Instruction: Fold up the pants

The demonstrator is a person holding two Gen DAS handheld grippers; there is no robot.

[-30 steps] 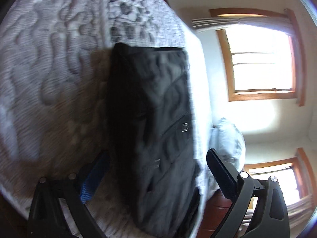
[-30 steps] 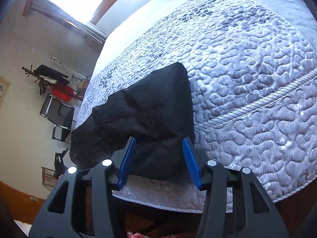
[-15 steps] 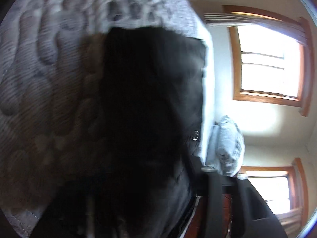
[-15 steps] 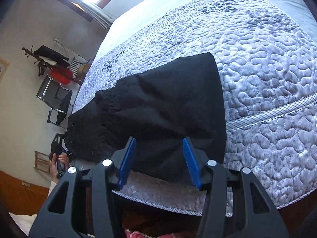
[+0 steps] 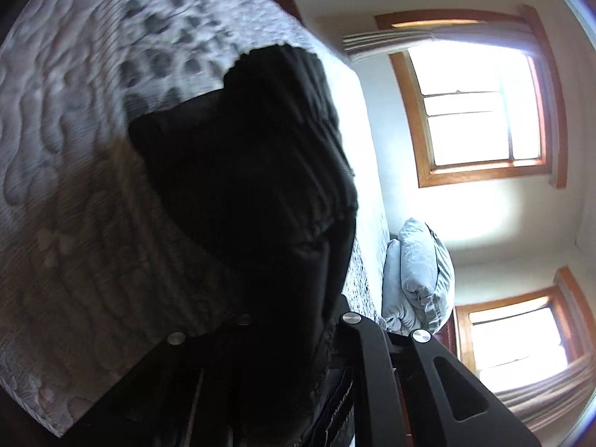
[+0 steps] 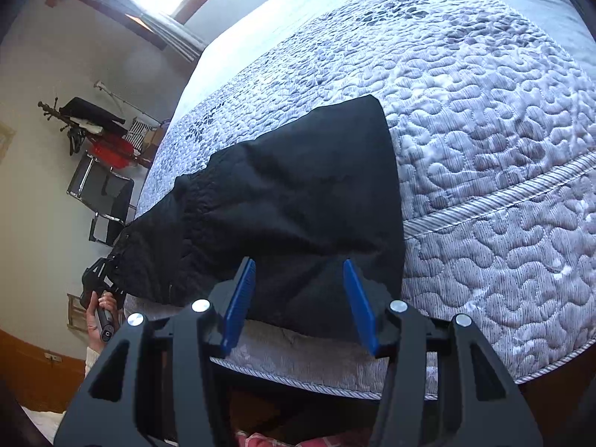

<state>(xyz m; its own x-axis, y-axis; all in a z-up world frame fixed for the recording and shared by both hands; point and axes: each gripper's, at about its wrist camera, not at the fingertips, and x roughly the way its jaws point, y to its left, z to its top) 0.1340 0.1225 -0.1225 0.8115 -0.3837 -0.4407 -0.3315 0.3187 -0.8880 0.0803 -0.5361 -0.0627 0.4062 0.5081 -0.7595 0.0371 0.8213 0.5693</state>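
Observation:
The black pants point(image 6: 290, 201) lie folded on the quilted grey bedspread point(image 6: 484, 111) near the bed's front edge. My right gripper point(image 6: 300, 298) is open, its blue pads point(image 6: 240, 301) hovering over the near edge of the pants without holding them. In the right wrist view the left gripper point(image 6: 102, 279) is at the pants' far left end, with dark cloth bunched at it. In the left wrist view the black pants point(image 5: 253, 193) fill the middle, lifted and draped over my left gripper point(image 5: 298, 335), whose jaws are closed on the waist end; its fingertips are hidden by cloth.
Pillows point(image 5: 421, 272) lie at the head of the bed. Windows point(image 5: 480, 123) with wooden frames are on the wall. A chair point(image 6: 104, 201) and a rack with clothes point(image 6: 97, 126) stand beyond the bed's left side. The bed's front edge point(image 6: 316, 368) runs below my right gripper.
My left gripper has moved in and closed on the end of the pants, lifting it so the cloth covers its view. My right gripper stays open over the near edge.

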